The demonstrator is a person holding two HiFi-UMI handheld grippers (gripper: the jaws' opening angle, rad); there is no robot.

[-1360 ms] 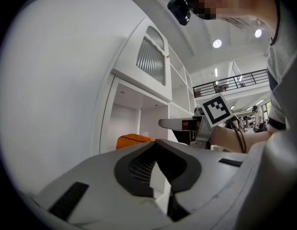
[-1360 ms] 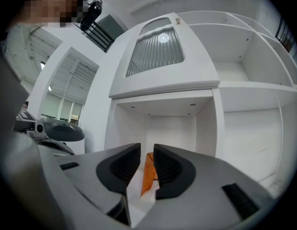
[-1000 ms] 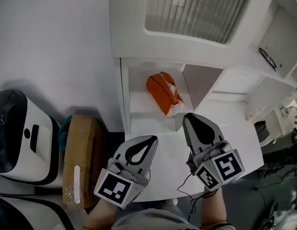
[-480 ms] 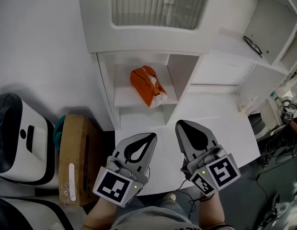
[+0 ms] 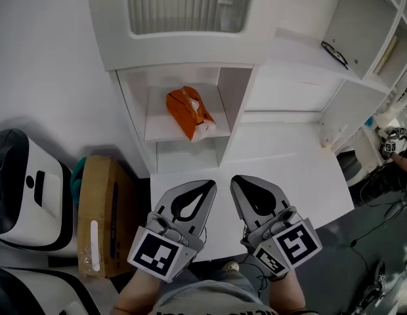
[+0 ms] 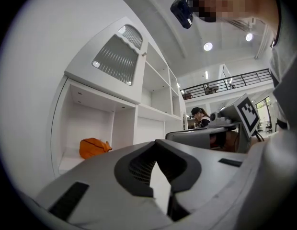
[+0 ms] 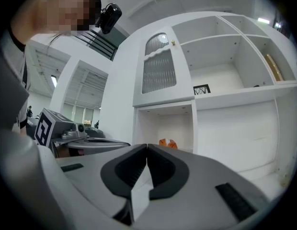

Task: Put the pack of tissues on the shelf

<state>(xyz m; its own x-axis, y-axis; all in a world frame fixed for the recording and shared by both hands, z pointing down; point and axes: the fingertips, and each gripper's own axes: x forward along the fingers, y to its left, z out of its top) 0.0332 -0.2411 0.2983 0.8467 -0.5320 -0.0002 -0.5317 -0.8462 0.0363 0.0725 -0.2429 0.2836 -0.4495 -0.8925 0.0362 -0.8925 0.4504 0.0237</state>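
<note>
An orange pack of tissues [image 5: 188,113] lies on a shelf board inside the white cabinet's [image 5: 184,51] open cubby; it also shows small in the left gripper view [image 6: 93,147] and the right gripper view [image 7: 167,143]. My left gripper [image 5: 205,187] hovers over the white table, well short of the cubby, jaws together and empty. Beside it my right gripper [image 5: 237,181] is likewise shut with nothing between its jaws.
A white table [image 5: 308,169] stretches below the cabinet. A cardboard box [image 5: 104,214] and a white rounded machine [image 5: 23,186] stand at the left. More white shelving [image 5: 361,51] rises at the right, with glasses [image 5: 335,52] on one board. A person [image 6: 202,116] sits far off.
Both grippers have drawn back from the cubby toward me and the view has shifted, so the cabinet sits further left. The right gripper's jaws have closed fully. The tissue pack stays on the shelf.
</note>
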